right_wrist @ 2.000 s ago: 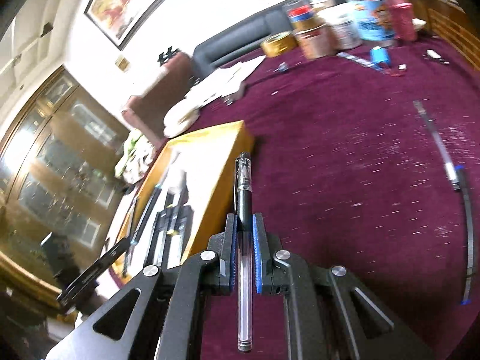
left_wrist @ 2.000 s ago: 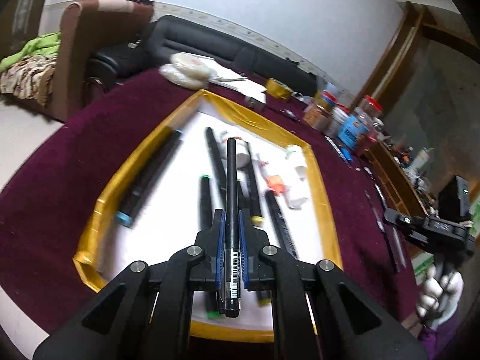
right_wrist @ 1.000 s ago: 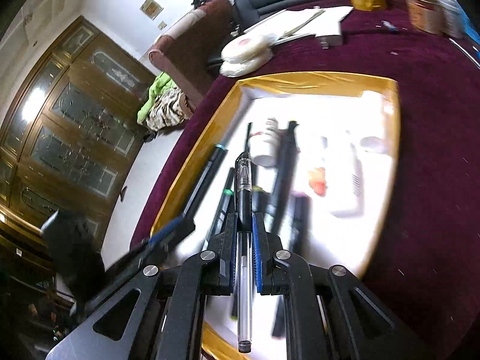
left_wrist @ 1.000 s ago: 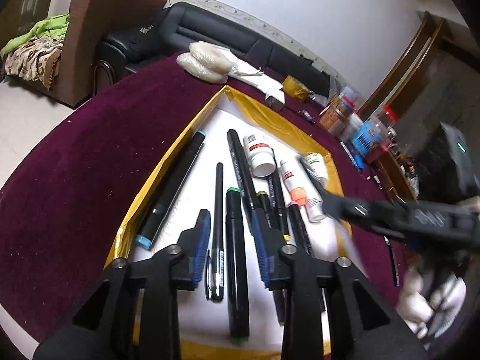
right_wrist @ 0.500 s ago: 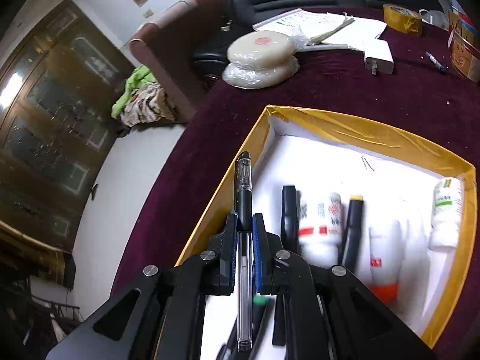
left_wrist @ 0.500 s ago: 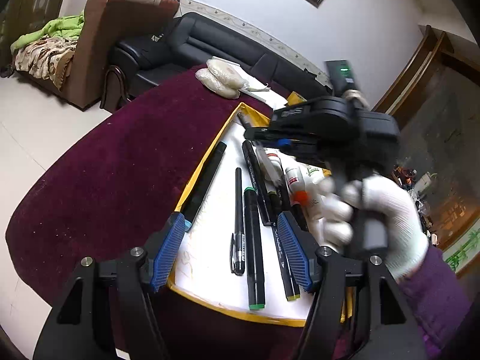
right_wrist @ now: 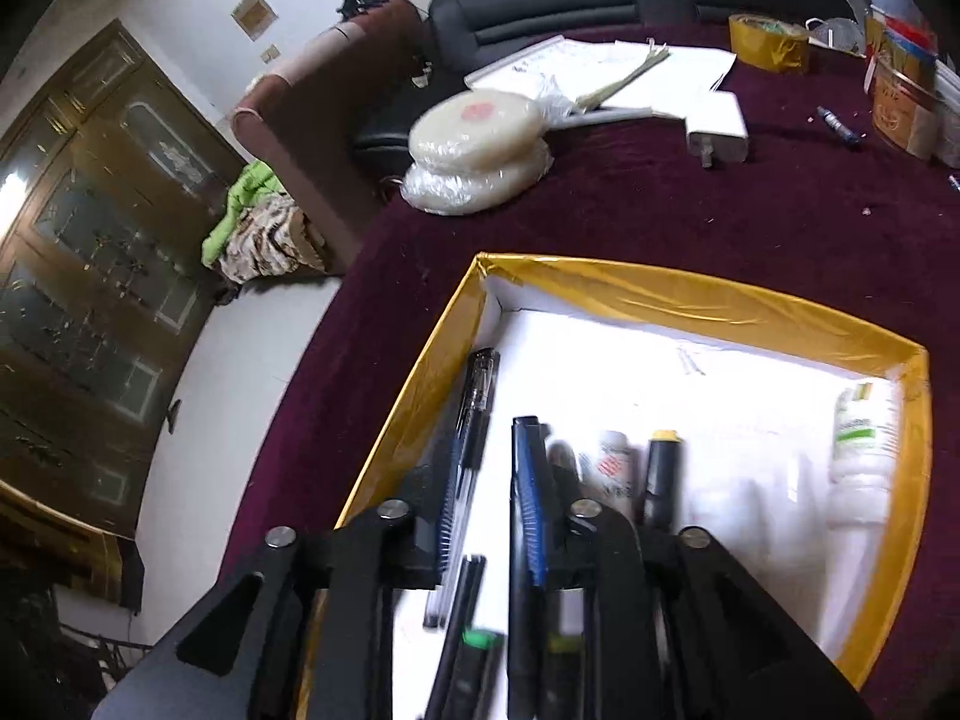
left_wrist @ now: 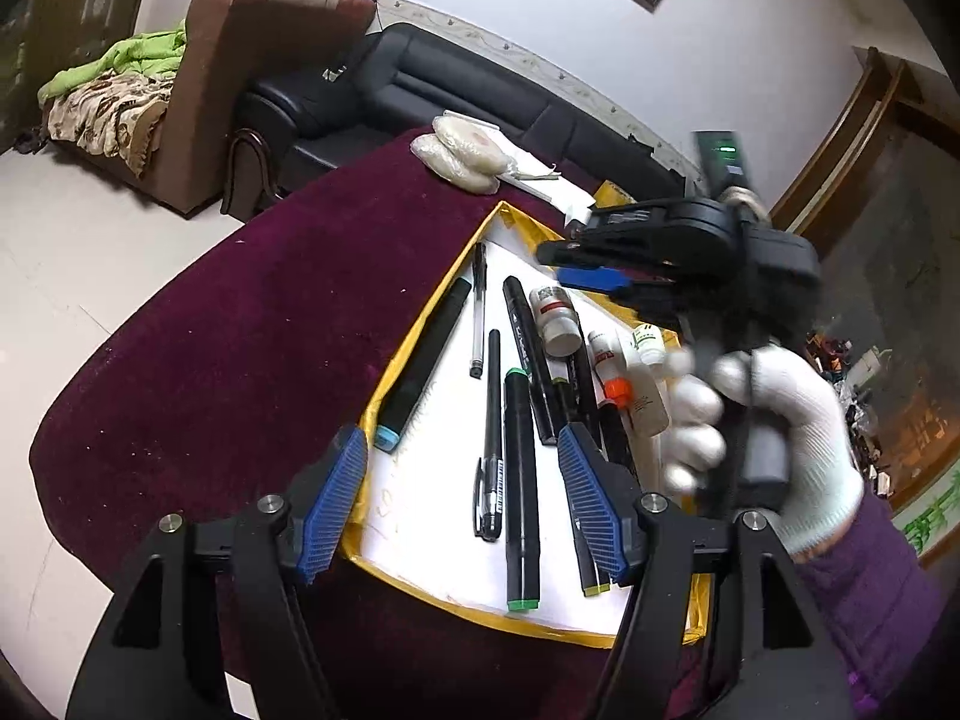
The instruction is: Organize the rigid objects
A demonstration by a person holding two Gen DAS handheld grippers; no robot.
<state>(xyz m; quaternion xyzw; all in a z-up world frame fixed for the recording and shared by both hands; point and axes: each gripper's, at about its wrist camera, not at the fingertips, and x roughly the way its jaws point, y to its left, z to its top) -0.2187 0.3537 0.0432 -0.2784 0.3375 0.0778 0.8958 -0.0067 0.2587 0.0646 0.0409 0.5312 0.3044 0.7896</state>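
Note:
A gold-rimmed tray (left_wrist: 414, 336) with a white floor holds several pens, markers and small bottles. A clear gel pen (left_wrist: 477, 306) (right_wrist: 474, 414) lies on the tray floor along its left wall. My right gripper (right_wrist: 489, 510) (left_wrist: 564, 264), in a white-gloved hand, hovers just above that pen. Its jaws are opening and its pads are off the pen. My left gripper (left_wrist: 462, 504) stands open over the tray's near end with nothing held. Below it lie a black clip pen (left_wrist: 492, 438) and a green-ended marker (left_wrist: 521, 480).
The tray sits on a dark red table (left_wrist: 240, 330) whose edge curves round at the left. Two wrapped white discs (right_wrist: 474, 150), papers, a white charger (right_wrist: 717, 126) and a tape roll (right_wrist: 768, 42) lie beyond the tray. A sofa and armchair stand behind.
The right gripper came over the tray's far left, parted its jaws and let the clear gel pen drop by the left wall. The left gripper widened and drew back a little.

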